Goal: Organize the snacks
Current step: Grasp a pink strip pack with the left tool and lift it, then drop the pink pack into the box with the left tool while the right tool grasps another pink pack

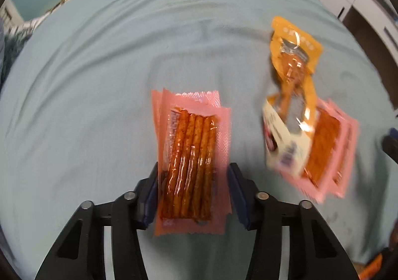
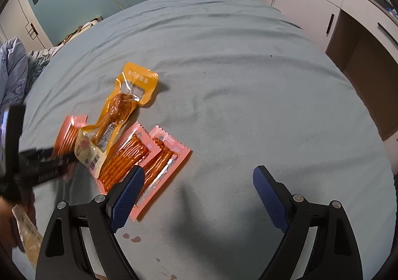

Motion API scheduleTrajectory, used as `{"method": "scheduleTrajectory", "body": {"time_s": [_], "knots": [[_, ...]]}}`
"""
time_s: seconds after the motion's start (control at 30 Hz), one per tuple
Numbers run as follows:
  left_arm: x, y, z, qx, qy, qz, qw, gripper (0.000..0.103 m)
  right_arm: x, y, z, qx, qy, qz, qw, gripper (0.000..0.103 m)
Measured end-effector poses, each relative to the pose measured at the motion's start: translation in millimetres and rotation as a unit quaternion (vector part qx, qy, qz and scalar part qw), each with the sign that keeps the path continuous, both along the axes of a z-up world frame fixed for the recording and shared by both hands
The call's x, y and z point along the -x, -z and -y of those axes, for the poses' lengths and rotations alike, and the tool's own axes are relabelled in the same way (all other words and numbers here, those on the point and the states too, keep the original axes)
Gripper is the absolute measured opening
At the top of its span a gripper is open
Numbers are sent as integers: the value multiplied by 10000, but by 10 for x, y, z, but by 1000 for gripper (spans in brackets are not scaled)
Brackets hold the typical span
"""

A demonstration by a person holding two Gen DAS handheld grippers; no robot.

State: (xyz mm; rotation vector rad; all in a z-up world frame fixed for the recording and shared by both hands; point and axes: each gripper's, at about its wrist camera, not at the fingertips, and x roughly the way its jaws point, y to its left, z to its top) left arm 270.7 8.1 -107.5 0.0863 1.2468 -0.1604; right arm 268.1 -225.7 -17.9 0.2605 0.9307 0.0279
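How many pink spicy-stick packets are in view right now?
3: one pink packet in the left tongs, two overlapping on the bedsheet by the drumstick pouch. Blur may hide stacked ones.

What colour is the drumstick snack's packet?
Orange-yellow with a clear window, drumstick packet; clearest in the right wrist view.

pink stick-snack packs (image 1: 192, 155) in fingers; orange pouch (image 2: 124, 106) overlapping pink packs (image 2: 146, 158)

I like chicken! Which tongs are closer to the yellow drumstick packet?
Left. The left tongs are beside the drumstick packet, gripping a pink spicy-stick packet. The right tongs hover open, farther away.
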Motion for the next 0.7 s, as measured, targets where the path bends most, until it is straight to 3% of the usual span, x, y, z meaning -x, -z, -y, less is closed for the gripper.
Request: {"method": "scheduleTrajectory", "body": {"time_s": [0.03,0.13,0.27,0.5,0.7], "knots": [[75,-82,-63,118,-99,52,9999,19,13,-3,-3,1,3,4,10000,89],[303,-346,-265,558,-422,37,9975,9,63,-25,9,-46,40,29,10000,89],[637,-649,-356,638,-603,159,9960,8,124,-59,47,-192,108,54,9997,89],[1236,-1068,-669,1315,-757,566,9868,8,131,16,139,-466,297,-93,9984,89],[1663,-1190,-671,2052,-448,701,9752,8,19,161,82,-569,82,-325,9978,89]]}}
